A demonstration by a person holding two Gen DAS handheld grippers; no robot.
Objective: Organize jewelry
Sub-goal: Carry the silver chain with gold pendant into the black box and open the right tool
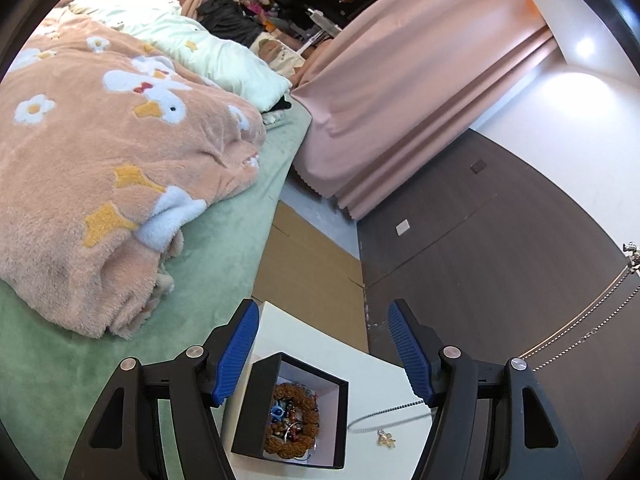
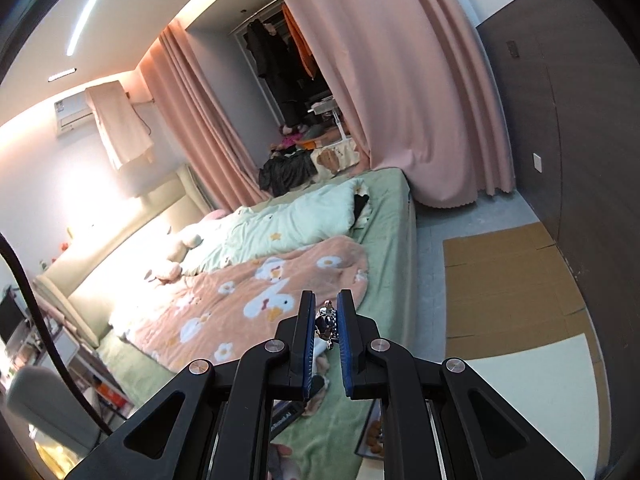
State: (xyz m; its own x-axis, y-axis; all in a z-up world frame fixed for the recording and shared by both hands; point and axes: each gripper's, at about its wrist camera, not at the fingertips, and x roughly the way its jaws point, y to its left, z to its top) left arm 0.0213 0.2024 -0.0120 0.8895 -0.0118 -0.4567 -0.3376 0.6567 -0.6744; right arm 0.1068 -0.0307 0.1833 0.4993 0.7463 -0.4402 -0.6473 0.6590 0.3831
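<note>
Nearest to us, just below and between the spread fingers of our left gripper [image 1: 320,344], sits the small black square box with a pale lining [image 1: 340,420], lid off, on a white tabletop [image 1: 304,336]. Those tongs stand wide with nothing between their blue ribbed pads, and the box lies under the gap rather than inside it. Within the box we see a ring of brown knobbly beads [image 1: 290,420] curled around a few smaller bright trinkets, so part of the sorting looks done. Just right of the box, near our right-hand finger, a thin silver chain with a small gold pendant [image 1: 385,438] lies loose on the tabletop, so that piece at least seems left to put away. Our right gripper [image 2: 326,320] is drawn narrow, pinching a shiny silver metal charm [image 2: 326,318] near its fingertips; the long silver chain [image 1: 580,326] trailing in from the right edge of the left view probably hangs from that same piece, though the link is out of frame. Beyond the tongs lie the green bedsheet [image 1: 224,248], the peach fleece blanket with white ducks [image 1: 100,152], and farthest off the pink curtain [image 1: 400,100].
</note>
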